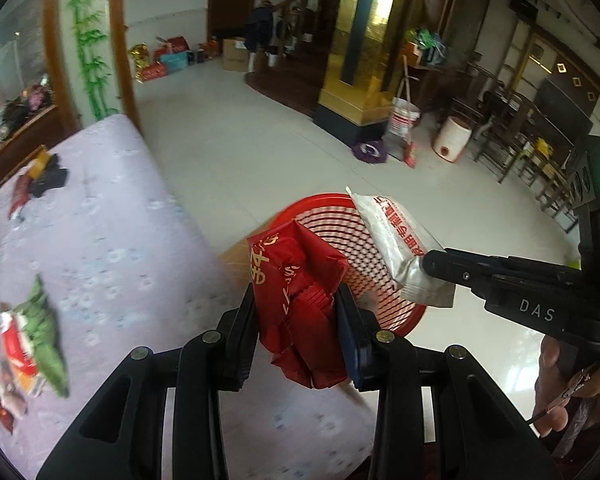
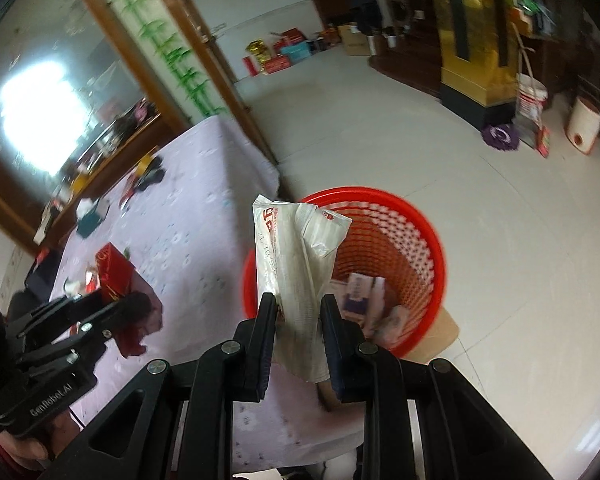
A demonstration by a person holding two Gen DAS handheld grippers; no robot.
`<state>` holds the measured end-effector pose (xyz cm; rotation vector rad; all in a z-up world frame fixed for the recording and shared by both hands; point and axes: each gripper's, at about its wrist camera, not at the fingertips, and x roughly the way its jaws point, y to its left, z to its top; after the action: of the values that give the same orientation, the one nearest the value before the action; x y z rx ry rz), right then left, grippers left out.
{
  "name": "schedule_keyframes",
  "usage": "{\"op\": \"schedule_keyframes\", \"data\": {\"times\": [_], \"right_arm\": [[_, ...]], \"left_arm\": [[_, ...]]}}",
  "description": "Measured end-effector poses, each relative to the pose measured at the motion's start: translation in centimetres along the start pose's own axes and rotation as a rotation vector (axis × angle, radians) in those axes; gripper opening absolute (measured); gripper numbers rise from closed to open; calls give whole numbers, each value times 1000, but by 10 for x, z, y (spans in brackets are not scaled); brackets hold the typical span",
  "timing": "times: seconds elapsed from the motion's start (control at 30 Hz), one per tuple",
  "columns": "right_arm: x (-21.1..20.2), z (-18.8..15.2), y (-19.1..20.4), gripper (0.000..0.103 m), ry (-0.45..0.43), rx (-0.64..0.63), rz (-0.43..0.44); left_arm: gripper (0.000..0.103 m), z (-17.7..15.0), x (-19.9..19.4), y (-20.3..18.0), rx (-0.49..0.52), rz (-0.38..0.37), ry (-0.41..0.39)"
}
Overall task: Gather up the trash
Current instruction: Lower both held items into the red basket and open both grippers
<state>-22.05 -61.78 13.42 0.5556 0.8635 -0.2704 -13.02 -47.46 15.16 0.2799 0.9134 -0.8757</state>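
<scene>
The left gripper is clamped on a crumpled red wrapper with gold print, its 2 fingers pressing the packet from either side. The wrapper hangs at the table's edge, in front of the near rim of the red basket.

The right gripper is closed on a white plastic packet with red lettering, pinched at its lower end so the rest stands up between the jaws. In the left wrist view this packet sits over the basket's open top, held from the right side by the other tool, with the person's hand on the handle below.

The basket, a mesh bin, stands on the pale tiled floor just beside the table corner. Inside it lie a few pieces of rubbish, among them a purple and white box.

The table is covered by a lilac flowered cloth. More litter remains on it: a green and red pile of wrappers near the left edge and a dark bundle farther back.
</scene>
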Motion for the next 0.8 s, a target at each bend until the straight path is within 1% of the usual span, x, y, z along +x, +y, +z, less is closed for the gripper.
{"op": "schedule_keyframes", "data": {"times": [0.17, 0.33, 0.4, 0.47, 0.5, 0.6, 0.67, 0.8], "right_arm": [[1, 11, -23, 24, -2, 41, -7], [7, 21, -36, 25, 3, 58, -7], [11, 25, -37, 25, 5, 59, -7], [13, 29, -39, 28, 4, 55, -6], [14, 30, -40, 28, 4, 55, -7], [17, 34, -42, 29, 2, 59, -1], [15, 34, -41, 29, -9, 52, -15], [13, 36, -37, 29, -19, 50, -13]], "left_arm": [[35, 16, 29, -14, -11, -42, 41], [37, 27, 50, -23, -12, -56, 57], [42, 31, 55, -25, -17, -50, 48], [55, 33, 56, -23, -30, -53, 47], [65, 33, 57, -21, -43, -49, 47], [66, 34, 54, -15, -68, -57, 36], [66, 34, 51, -13, -78, -48, 33], [66, 30, 42, -4, -110, -48, 25]]}}
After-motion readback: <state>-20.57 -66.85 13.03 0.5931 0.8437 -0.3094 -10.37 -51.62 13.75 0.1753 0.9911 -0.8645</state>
